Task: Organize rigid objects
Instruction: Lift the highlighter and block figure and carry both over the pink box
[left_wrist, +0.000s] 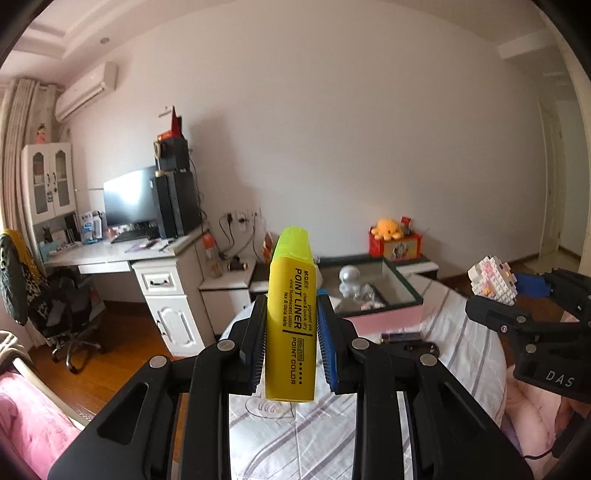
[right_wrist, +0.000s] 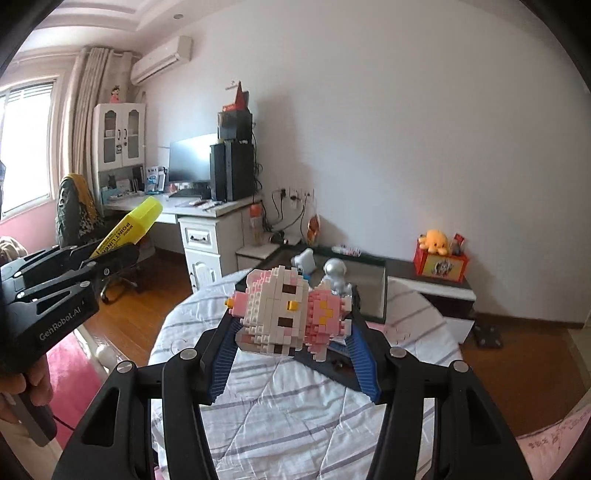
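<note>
My left gripper is shut on a yellow highlighter marked "POINT LINER", held upright above the bed. The same highlighter and left gripper show at the left of the right wrist view. My right gripper is shut on a pink and white brick-built figure, lying sideways between the blue pads. That figure shows at the right edge of the left wrist view. Beyond both grippers stands an open dark-rimmed box, also seen as the box, with a silver astronaut figure inside.
A striped white quilt covers the bed below. A small dark object lies on it near the box. A white desk with monitor and a chair stand left. A red box with an orange plush sits on a low cabinet at right.
</note>
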